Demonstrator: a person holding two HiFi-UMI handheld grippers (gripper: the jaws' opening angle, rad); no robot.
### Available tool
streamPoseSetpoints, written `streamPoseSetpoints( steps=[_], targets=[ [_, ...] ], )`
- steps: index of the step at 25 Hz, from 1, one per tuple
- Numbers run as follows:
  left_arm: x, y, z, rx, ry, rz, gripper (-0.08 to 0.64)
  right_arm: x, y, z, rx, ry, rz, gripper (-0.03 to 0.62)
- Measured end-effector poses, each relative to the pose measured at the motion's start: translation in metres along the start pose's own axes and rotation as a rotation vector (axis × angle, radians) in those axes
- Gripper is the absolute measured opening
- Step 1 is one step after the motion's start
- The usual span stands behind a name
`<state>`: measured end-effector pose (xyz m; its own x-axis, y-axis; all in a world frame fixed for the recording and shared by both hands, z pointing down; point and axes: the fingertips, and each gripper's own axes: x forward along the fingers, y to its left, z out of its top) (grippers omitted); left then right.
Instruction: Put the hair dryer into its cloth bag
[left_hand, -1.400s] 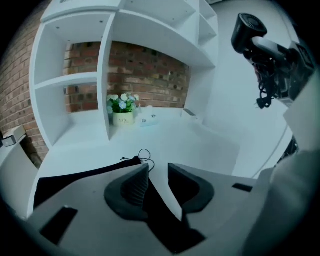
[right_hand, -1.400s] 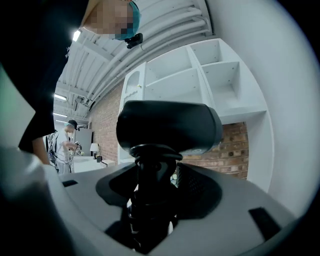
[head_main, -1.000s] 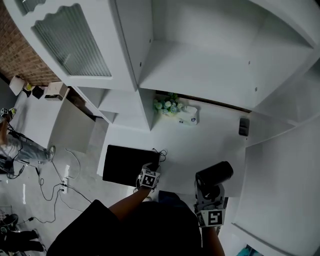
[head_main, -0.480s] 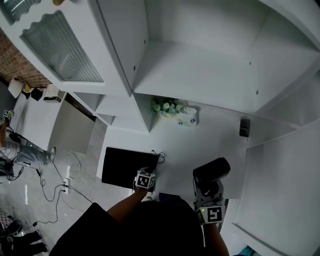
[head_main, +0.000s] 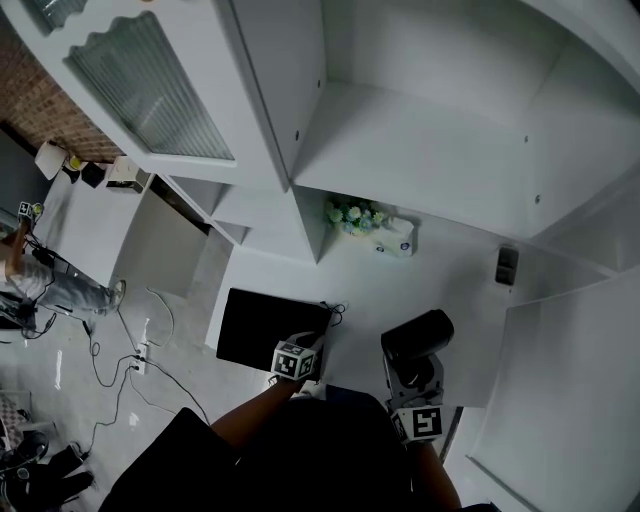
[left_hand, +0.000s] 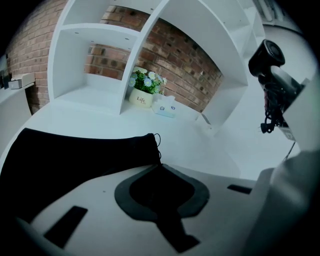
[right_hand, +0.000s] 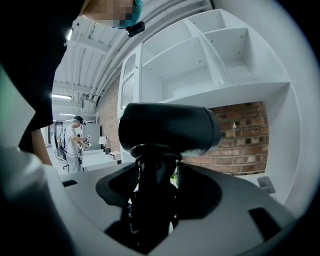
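Looks like a home-style room staged inside a studio or lab: white built-in shelves (head_main: 420, 160) on a brick wall (left_hand: 175, 55), a flower pot (head_main: 350, 217) and tissue box (head_main: 397, 240) on the white tabletop (head_main: 420, 285), yet loose cables (head_main: 140, 358) trail across the floor (head_main: 60, 385) at left near another person (head_main: 40, 285).

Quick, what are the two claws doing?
Left gripper: jaws just been closing, now pinching the cloth bag at its edge.
Right gripper: closed on the hair dryer handle.

Head view looks steeply down onto the counter (head_main: 450, 290).
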<state>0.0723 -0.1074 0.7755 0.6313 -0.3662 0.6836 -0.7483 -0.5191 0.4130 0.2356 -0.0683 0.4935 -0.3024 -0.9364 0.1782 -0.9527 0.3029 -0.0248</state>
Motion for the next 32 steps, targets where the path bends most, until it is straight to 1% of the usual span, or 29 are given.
streamPoseSetpoints(
  steps=[3,8,11,13,16,19,21,25,28,32],
  targets=[
    [-0.004,-0.002,0.004,-0.023,-0.009,-0.005,0.034,0.007,0.005,0.001,0.008,0.004,0.026,0.25],
    [-0.006,0.001,-0.001,-0.028,0.009,0.019,0.034,0.016,0.01,0.003,0.016,-0.004,0.06,0.25],
    [-0.003,-0.002,0.0,-0.02,0.011,-0.008,0.032,0.02,0.011,0.003,0.002,-0.002,0.071,0.25],
    [-0.002,-0.005,-0.003,-0.028,0.009,-0.031,0.032,0.019,0.01,0.001,0.01,0.006,0.07,0.25],
    [-0.005,-0.006,0.001,-0.049,0.0,-0.027,0.032,0.02,0.007,-0.004,0.026,0.016,0.072,0.25],
    [-0.008,-0.004,0.008,-0.083,-0.027,-0.024,0.033,0.023,0.004,-0.011,0.035,0.028,0.077,0.25],
    [-0.008,-0.004,0.009,-0.08,-0.037,-0.03,0.034,0.025,0.004,-0.017,0.042,0.035,0.086,0.25],
    [-0.006,-0.005,0.009,-0.048,-0.026,-0.025,0.032,0.03,0.004,-0.022,0.033,0.039,0.101,0.25],
    [-0.007,-0.002,0.009,-0.064,-0.025,-0.019,0.032,0.032,0.006,-0.021,0.026,0.035,0.108,0.25],
    [-0.013,0.0,0.016,-0.084,-0.037,-0.01,0.031,0.035,0.009,-0.029,-0.008,0.058,0.134,0.25]
  ],
)
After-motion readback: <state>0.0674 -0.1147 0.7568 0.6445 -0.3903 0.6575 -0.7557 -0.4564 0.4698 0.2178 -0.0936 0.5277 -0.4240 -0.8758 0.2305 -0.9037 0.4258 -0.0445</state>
